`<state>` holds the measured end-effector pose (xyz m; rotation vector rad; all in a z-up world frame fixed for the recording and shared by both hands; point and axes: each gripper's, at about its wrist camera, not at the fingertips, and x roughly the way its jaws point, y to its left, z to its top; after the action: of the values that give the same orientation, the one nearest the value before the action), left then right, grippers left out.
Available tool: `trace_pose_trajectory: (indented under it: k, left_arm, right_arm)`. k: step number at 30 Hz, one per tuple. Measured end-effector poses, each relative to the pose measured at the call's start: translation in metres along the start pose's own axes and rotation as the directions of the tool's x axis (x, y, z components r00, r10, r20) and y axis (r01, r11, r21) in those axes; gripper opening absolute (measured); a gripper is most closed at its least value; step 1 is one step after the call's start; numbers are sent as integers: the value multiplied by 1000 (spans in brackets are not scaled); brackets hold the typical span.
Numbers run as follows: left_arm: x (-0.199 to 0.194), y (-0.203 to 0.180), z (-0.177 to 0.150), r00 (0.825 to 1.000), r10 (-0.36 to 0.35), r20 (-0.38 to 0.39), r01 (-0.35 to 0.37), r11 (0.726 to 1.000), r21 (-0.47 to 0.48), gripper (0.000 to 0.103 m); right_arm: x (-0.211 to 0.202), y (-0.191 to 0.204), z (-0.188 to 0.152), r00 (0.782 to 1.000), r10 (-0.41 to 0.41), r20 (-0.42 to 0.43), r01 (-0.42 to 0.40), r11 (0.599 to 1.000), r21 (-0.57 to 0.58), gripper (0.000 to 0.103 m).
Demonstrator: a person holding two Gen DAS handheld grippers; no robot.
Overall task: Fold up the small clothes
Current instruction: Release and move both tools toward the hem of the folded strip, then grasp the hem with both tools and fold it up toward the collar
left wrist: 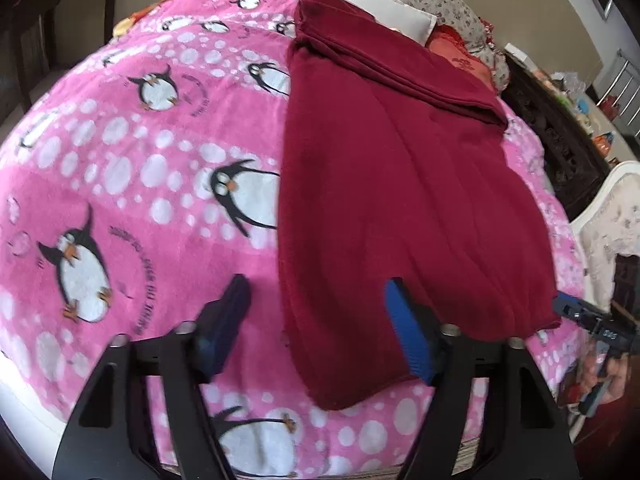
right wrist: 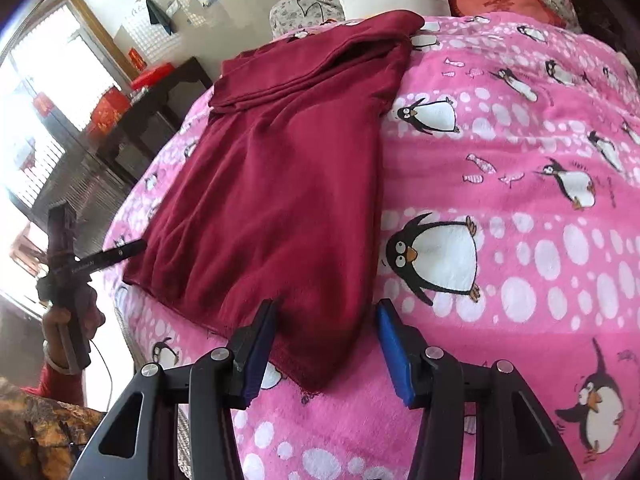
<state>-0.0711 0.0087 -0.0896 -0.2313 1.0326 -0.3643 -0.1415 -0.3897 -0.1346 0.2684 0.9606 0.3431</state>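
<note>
Bright daylight; window (right wrist: 36, 120) blown out; fisheye bends edges; slight motion blur.

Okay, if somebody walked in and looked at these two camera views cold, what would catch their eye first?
First, the bright pink penguin blanket covering the whole bed. On it lies the dark red garment, spread lengthwise with its far end folded over near the white pillow. Both sets of tongs, left and right, hang open at the garment's near hem, gripping nothing.
</note>
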Motion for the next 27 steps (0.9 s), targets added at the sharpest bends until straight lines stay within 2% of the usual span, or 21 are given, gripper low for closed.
trace_pose_trajectory:
  k: [2,4,9,11,13,14,15,16,18,23,27]
  left_arm:
    - [2,-1,0,1000,-8,3,8,1000,5,84]
    - [4,-6,1,1000,15,-5,-14,1000,27,85]
    - [7,-14,-1,999,36,-19,-35,997,66,85]
    - [7,-14,-1,1000,20,-19,-18,997,69,68]
    - [7,-18,-3,999,10,-33,-7,996,86,39]
    - [6,-19,-5,999,12,-33,-9,995,103,33]
    - [7,-19,-6,999,16,-35,-12,994,110,25]
    - [6,-17,-7,999,15,-35,-11,994,110,20]
    - [3,-12,-5,999,-14,-50,18,996,89,11]
    - [-15,0,25,987,-153,-42,155,987,33,8]
    - [-24,-8,56,980,-201,-2,201,978,52,8]
  right_arm:
    - [0,-5,-2,998,54,10,-55,998,38,50]
    - [2,-10,-3,995,102,18,-103,992,68,50]
    - [11,-8,-4,983,178,38,-180,982,64,48]
    - [15,-7,-3,981,190,47,-193,979,65,40]
    - [17,-4,-2,981,191,44,-193,980,49,29]
    - [18,-4,-2,980,196,41,-198,979,43,25]
    - [18,-3,-2,977,209,37,-211,977,39,16]
    - [18,-3,-1,972,234,37,-235,971,45,12]
    - [17,-4,2,952,302,52,-305,950,65,10]
    - [-5,9,33,896,423,132,-428,904,10,10]
    - [-18,20,75,874,441,205,-438,897,-61,10]
